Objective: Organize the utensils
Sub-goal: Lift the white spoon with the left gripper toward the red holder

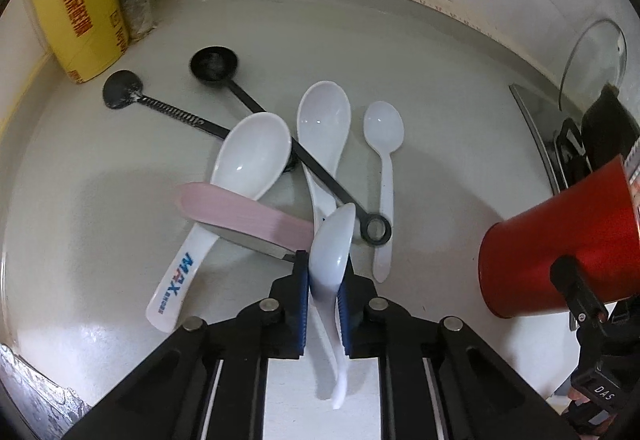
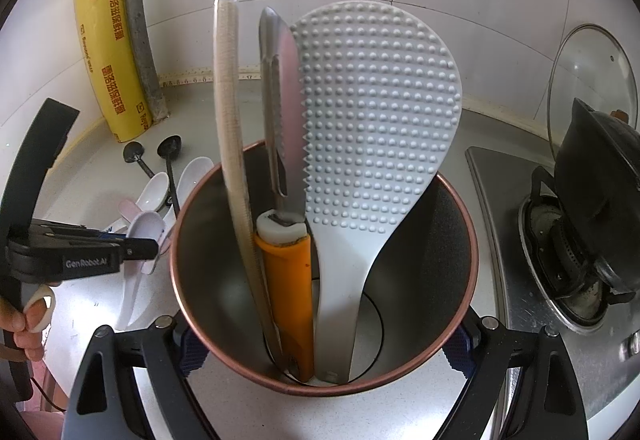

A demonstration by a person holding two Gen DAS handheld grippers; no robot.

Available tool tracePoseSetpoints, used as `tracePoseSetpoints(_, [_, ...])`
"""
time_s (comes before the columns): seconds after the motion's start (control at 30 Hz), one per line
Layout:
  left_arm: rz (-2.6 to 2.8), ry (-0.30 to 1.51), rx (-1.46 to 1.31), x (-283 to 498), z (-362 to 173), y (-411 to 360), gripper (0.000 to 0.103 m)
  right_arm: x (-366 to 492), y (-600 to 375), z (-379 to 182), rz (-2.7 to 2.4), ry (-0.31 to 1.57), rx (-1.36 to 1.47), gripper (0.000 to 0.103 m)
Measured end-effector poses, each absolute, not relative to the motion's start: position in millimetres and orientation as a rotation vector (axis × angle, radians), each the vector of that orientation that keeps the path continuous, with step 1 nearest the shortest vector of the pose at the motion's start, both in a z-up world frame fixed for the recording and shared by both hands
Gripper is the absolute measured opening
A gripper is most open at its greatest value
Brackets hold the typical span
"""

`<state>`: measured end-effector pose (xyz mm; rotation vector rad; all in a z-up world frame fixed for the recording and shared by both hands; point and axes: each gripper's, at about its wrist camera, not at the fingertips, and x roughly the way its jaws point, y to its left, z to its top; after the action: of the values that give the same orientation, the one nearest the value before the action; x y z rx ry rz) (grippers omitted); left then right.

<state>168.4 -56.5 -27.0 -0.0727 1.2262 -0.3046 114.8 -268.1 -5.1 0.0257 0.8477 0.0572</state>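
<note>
Left gripper (image 1: pixel 325 272): jaws drawn in on a white ceramic spoon (image 1: pixel 332 244), the blue pads pressing on either side of it. The spoon stands on edge between the pads, its bowl projecting ahead of the fingertips and its handle running back under the gripper.

Just ahead of the held spoon, a heap of utensils lies on the grey table (image 1: pixel 440 143): a white spoon lettered in blue (image 1: pixel 224 195), a second white ceramic spoon (image 1: pixel 322 127), a small white plastic spoon (image 1: pixel 383 159), two black measuring spoons (image 1: pixel 214 65) crossing the heap, and a pink handle (image 1: pixel 240 213) resting over the lettered spoon. The pink handle ends close against the left pad; whether it touches cannot be told.

Right gripper (image 2: pixel 320 356): jaws spread wide and clamped on a red cup (image 2: pixel 448 320), one pad on each side of its wall. The cup is tilted, its mouth turned toward the camera. Inside it stand a dimpled grey rice paddle (image 2: pixel 372 143), an orange-handled peeler (image 2: pixel 286 224) and wrapped chopsticks (image 2: pixel 226 87).

In the left wrist view the red cup sits well to the right of the held spoon. A yellow box (image 1: pixel 76 7) stands in the far corner; a stove (image 2: pixel 560 260) lies to the right.
</note>
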Motion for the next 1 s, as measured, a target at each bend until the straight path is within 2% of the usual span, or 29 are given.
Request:
tracePoseSetpoints(0.33, [-0.255, 1.186, -0.192, 163, -12, -7, 0.013, 114, -268, -5, 0.056, 0.847, 0.022, 0.093])
tracePoseSetpoints(0.6, [-0.282, 1.079, -0.233, 154, 21, 17, 0.013, 113, -268, -5, 0.058, 0.845, 0.02, 0.093])
tracePoseSetpoints(1.0, [-0.432, 0.932, -0.198, 156, 73, -42, 0.013, 108, -270, -5, 0.06, 0.845, 0.017, 0.093])
